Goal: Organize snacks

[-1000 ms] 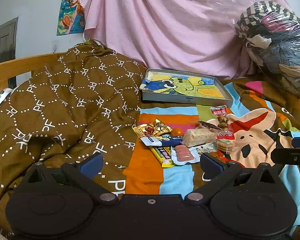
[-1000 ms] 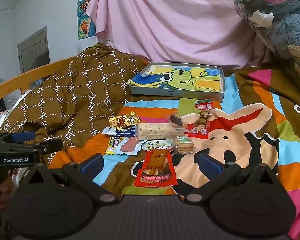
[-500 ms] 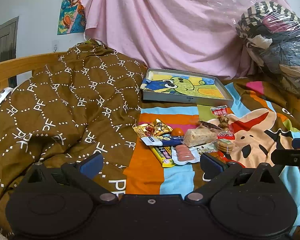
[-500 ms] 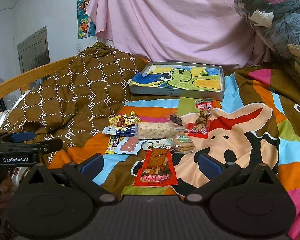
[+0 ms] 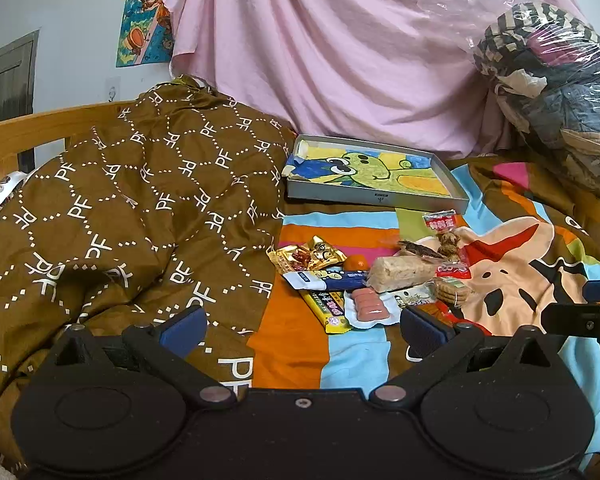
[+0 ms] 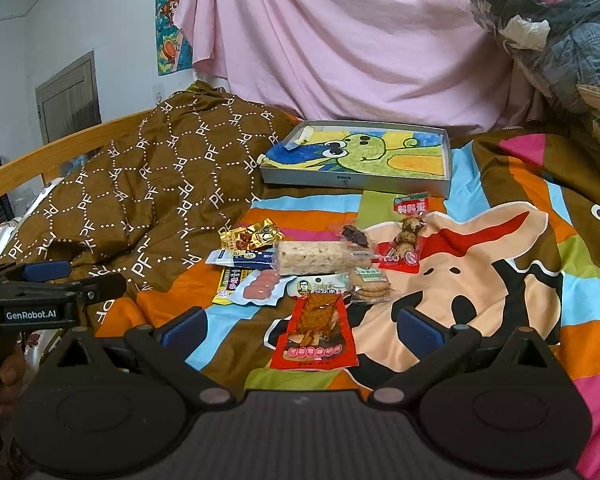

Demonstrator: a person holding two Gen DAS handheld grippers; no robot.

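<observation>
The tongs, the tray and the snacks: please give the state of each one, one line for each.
Left tongs: open, empty.
Right tongs: open, empty.
Grey tray: no snacks inside, only a cartoon picture.
Red jerky packet: sealed, flat, nearest the right tongs.
Rice crisp bar: wrapped, lying on other packets.
Sausage packet: sealed, flat.
Biscuit packet: sealed, on the blanket.

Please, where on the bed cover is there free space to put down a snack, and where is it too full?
Free: the cartoon animal print right of the snack pile, and the striped strip between the pile and the gray tray. The tray's inside also looks bare. Crowded: the pile itself, where packets overlap, and the brown quilt bunched on its left.
</observation>
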